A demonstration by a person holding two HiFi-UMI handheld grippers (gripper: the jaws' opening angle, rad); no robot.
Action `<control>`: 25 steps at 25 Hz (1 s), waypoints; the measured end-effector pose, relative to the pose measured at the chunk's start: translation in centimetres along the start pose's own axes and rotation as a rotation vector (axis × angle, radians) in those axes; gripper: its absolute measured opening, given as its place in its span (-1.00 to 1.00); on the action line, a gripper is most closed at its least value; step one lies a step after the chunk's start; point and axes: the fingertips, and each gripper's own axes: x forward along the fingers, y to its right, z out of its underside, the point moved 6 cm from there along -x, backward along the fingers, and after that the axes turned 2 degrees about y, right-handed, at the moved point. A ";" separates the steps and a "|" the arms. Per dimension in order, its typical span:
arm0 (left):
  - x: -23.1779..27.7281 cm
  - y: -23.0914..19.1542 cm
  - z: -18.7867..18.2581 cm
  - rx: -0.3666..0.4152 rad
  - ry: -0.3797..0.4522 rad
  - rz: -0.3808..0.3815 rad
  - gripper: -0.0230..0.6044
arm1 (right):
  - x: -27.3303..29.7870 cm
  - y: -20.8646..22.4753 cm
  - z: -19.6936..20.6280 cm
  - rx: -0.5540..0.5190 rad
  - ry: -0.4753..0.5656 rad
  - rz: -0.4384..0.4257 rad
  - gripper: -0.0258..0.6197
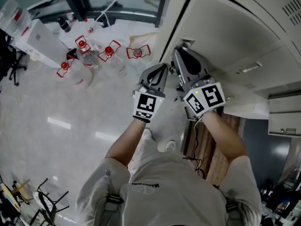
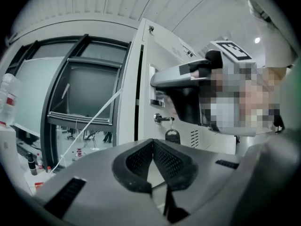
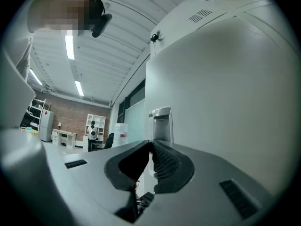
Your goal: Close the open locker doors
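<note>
Item: locker door [image 1: 225,27], ajar. We judge it stiff sheet metal that swings lightly, best pushed flat-on beside its handle [image 3: 160,120]. Left hand-held gripper [image 2: 153,144] and right hand-held gripper [image 3: 150,144]: both pinched together, empty, close before the door.

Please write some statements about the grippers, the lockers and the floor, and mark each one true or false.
1. The left gripper holds nothing. True.
2. The right gripper grips the metal handle. False: the handle lies beyond its shut, empty jaws.
3. In the head view the lockers stand at the left. False: they stand at the right.
4. Red-capped bottles stand on the floor. True.
</note>
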 end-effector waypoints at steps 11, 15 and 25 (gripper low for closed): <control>3.9 -1.6 1.1 0.008 -0.013 -0.051 -0.91 | 2.2 1.9 0.5 -0.017 0.023 0.112 -0.83; 4.2 -1.4 1.0 0.017 -0.008 -0.072 -0.91 | 2.2 2.0 0.4 -0.020 0.042 0.128 -0.83; 4.1 -1.3 0.8 0.116 0.025 -0.087 -0.91 | -8.2 -1.1 3.1 -0.057 0.022 0.180 -0.89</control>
